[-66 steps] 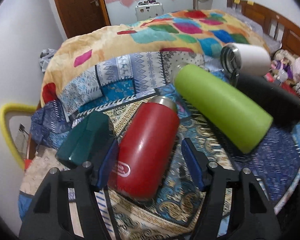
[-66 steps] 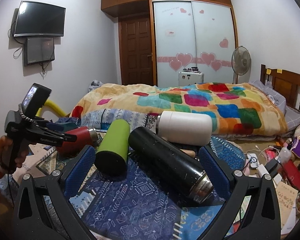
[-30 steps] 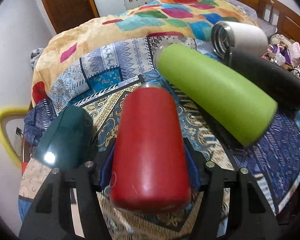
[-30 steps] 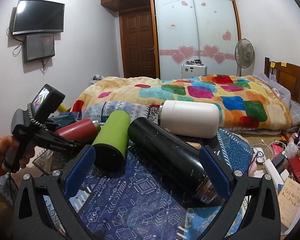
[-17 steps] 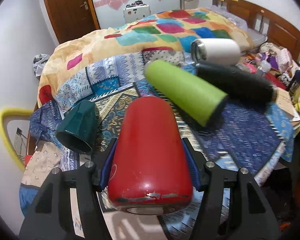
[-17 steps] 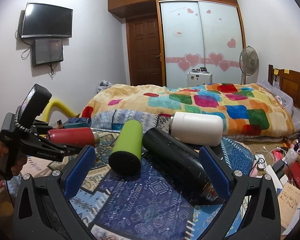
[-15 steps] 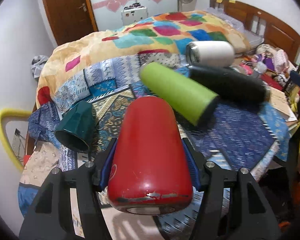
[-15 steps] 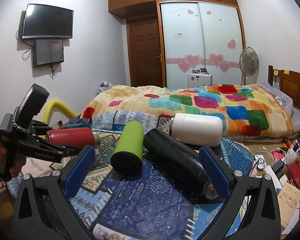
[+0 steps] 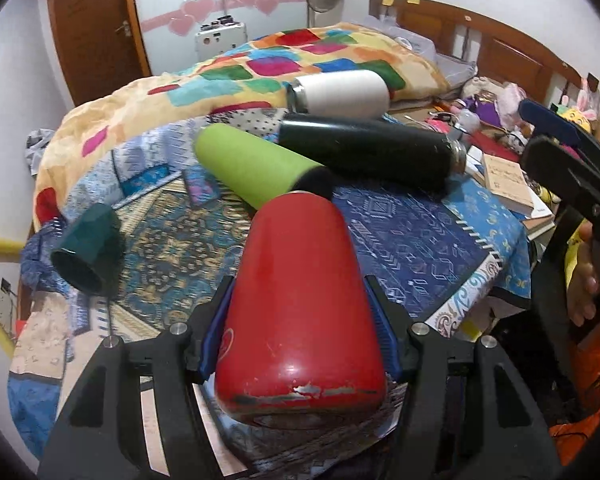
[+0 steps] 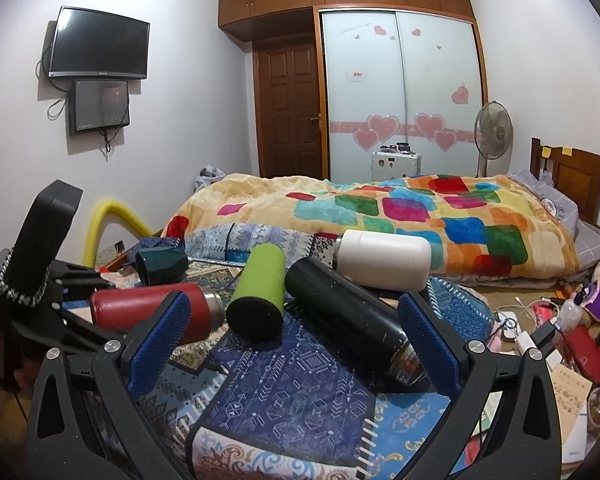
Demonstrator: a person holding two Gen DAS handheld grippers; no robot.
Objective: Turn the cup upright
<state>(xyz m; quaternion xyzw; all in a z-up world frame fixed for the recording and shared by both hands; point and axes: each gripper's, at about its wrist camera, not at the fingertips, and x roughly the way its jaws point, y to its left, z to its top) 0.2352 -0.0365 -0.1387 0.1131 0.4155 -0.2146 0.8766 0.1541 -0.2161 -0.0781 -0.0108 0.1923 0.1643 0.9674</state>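
My left gripper is shut on the red cup, holding it lying level above the patterned table cloth, base toward the camera. In the right wrist view the red cup shows at the left, held by the left gripper, steel mouth pointing right. My right gripper is open and empty, with the black cup lying between its blue pads.
A green cup, the black cup and a white cup lie on their sides on the table. A dark teal cup lies at the left. A bed with a colourful blanket stands behind. Books and clutter sit at the right.
My left gripper closed on the red cup, lifted it off the cloth and swung right, away from the teal cup. The right gripper stayed open and nearly still.
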